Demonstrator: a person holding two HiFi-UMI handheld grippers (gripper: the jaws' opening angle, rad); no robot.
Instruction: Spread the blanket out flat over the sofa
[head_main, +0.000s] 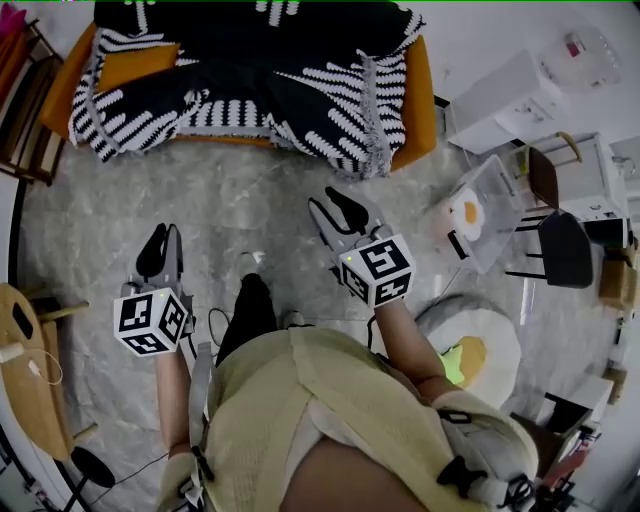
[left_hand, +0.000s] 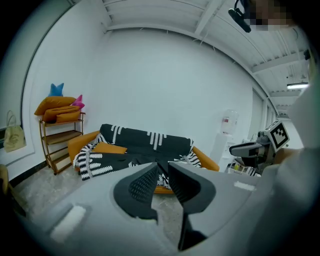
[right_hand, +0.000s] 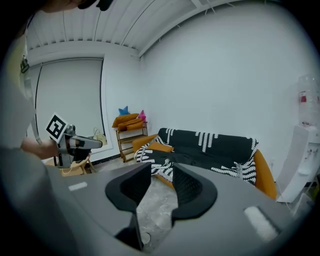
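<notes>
The left gripper (head_main: 161, 243) and right gripper (head_main: 337, 207) hang released, jaws apart and empty, over the pale stone floor (head_main: 250, 200). Well beyond them, the black-and-white blanket (head_main: 270, 90) drapes the orange sofa (head_main: 421, 95), covering its back and seat and spilling over the front edge.

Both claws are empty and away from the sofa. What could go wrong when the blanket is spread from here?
1. The blanket lies bunched on the sofa, and its right part hangs over the front edge. A one-sided pull may slide it onto the floor.
2. An orange cushion seems to rest on the folds. It may be dragged along, or leave a bump under the cloth.
</notes>
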